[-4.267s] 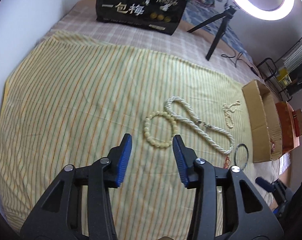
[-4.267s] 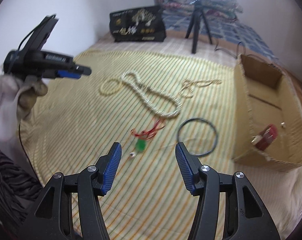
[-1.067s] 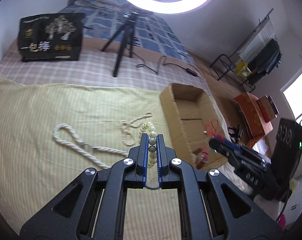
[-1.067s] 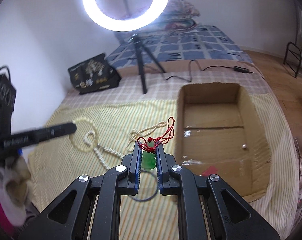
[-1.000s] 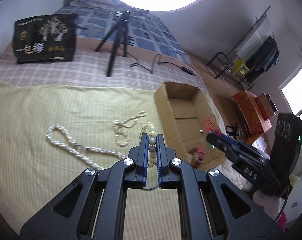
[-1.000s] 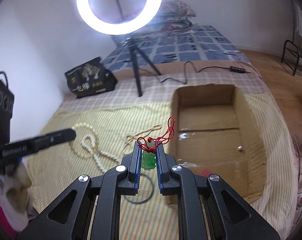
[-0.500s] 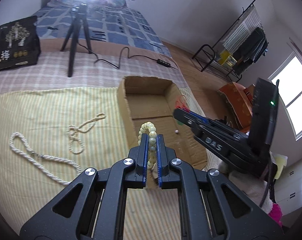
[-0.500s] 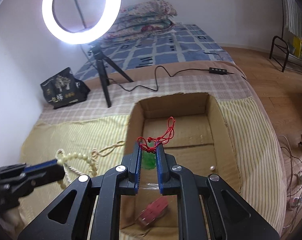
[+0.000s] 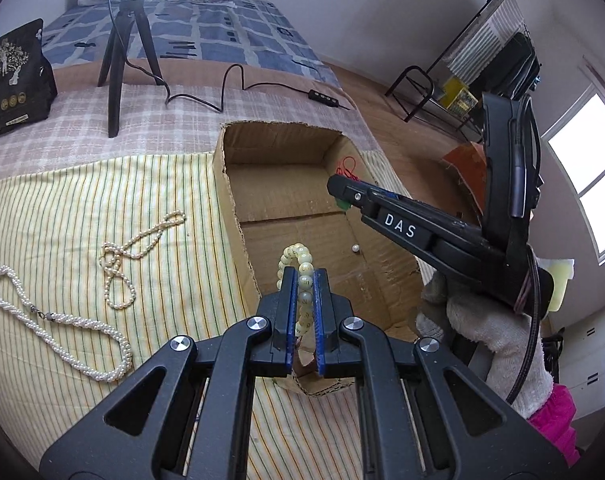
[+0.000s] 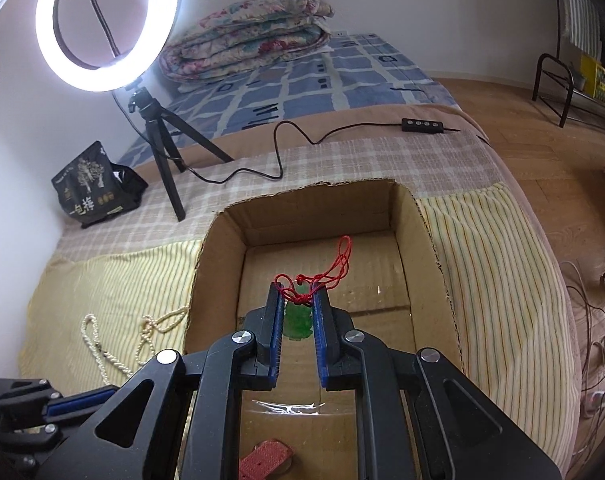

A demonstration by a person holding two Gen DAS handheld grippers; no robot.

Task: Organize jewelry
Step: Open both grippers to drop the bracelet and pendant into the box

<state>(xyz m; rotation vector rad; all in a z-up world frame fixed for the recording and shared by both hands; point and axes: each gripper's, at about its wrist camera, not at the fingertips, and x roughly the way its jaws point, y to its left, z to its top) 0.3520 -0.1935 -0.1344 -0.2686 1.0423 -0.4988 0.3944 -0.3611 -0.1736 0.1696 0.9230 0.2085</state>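
While both my claws hang over the open brown cardboard box (image 9: 286,200) on the bed, each one pinches a piece of jewelry. My left claw (image 9: 305,276) has its blue pads pressed tight on a pale cream beaded bracelet (image 9: 300,264), which loops up above the fingertips, over the near left part of the box. My right claw (image 10: 298,300) grips a green jade-like pendant (image 10: 298,320) between its pads, its red knotted cord (image 10: 334,270) curling up above the tips, over the middle of the box. On the box floor lie a small red flat case (image 10: 264,462), a single loose white pearl (image 9: 355,247) and a scrap of clear plastic (image 10: 286,408). Left of the box, on the yellow striped cloth (image 9: 62,208), rest a thick twisted white pearl rope necklace (image 9: 62,320) and a thin cream pearl strand (image 9: 130,248), close together. Behind stand a black tripod (image 10: 162,148) with a lit ring light (image 10: 98,24) and a black printed bag (image 10: 90,180).
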